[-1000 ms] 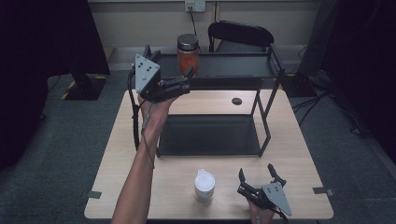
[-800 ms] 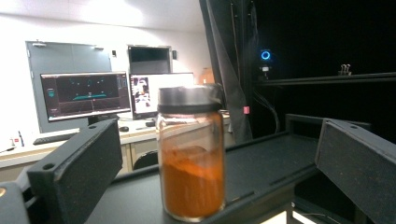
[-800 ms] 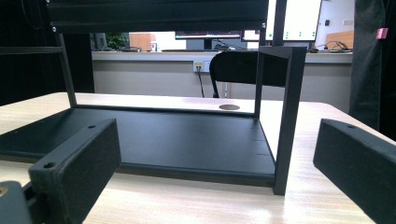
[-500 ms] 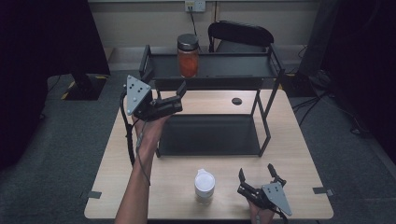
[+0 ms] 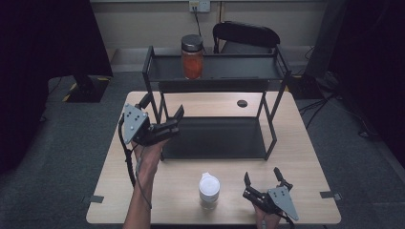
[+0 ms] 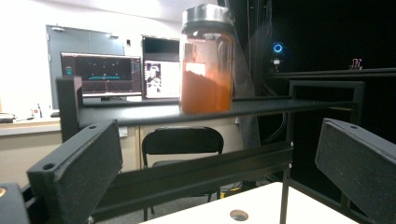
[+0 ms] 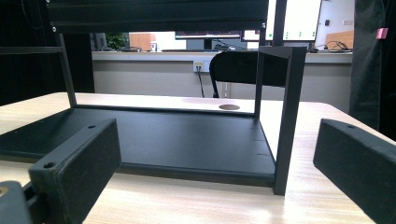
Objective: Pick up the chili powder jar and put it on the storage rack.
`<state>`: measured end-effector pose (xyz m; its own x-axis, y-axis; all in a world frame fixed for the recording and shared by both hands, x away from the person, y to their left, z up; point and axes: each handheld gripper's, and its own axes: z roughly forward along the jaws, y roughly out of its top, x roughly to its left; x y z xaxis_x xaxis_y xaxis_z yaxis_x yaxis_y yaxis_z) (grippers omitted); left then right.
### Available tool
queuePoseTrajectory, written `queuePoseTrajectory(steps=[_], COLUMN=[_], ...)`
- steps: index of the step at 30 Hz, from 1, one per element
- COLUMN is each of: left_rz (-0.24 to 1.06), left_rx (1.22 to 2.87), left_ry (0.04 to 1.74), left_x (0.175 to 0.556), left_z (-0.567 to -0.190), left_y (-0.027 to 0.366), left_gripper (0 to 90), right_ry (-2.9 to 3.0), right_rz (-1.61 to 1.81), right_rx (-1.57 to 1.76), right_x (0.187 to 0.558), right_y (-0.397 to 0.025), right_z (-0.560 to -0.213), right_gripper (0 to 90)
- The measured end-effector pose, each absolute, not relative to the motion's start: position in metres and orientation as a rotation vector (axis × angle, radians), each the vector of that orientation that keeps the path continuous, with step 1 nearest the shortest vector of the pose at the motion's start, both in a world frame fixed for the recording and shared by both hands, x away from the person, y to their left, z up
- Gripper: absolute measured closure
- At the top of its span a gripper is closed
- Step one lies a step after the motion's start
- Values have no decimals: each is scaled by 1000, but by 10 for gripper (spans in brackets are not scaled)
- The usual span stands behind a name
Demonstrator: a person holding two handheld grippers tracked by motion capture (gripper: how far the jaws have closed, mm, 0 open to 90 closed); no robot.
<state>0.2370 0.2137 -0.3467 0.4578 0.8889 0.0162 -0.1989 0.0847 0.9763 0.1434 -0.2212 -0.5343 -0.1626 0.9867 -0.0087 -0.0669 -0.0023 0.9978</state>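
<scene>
A glass jar (image 5: 192,57) with orange contents and a metal lid stands upright on the top shelf of a black rack (image 5: 239,68). My left gripper (image 5: 163,106) hangs open and empty in the air at the rack's front left corner, well below and in front of the jar. In the left gripper view the jar (image 6: 207,60) stands above and beyond the wide-apart jaws. My right gripper (image 5: 262,174) rests open and empty near the table's front right edge, facing the rack's lower shelf (image 7: 187,140). A white-lidded container (image 5: 209,190) stands to its left.
The rack's lower shelf (image 5: 215,138) is bare. A round cable hole (image 5: 242,103) lies in the wooden table (image 5: 305,157) behind the rack. A black chair (image 5: 246,36) stands behind the table. Dark floor lies on both sides.
My left gripper has drawn back from beside the jar on the top shelf, moving down and towards the person. The jar stays on the shelf. The right gripper has not moved.
</scene>
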Motion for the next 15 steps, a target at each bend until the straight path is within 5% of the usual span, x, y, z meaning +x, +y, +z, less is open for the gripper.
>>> queuePoseTrajectory(steps=[15], left_rz=[932], left_rx=[1203], left_ry=[756], left_x=[206], left_z=[-385], left_y=[225], left_gripper=[0], right_ry=[1278], right_rz=[1356], right_rx=[1076], right_x=[143], right_y=[-221], right_z=[-534], right_gripper=[0])
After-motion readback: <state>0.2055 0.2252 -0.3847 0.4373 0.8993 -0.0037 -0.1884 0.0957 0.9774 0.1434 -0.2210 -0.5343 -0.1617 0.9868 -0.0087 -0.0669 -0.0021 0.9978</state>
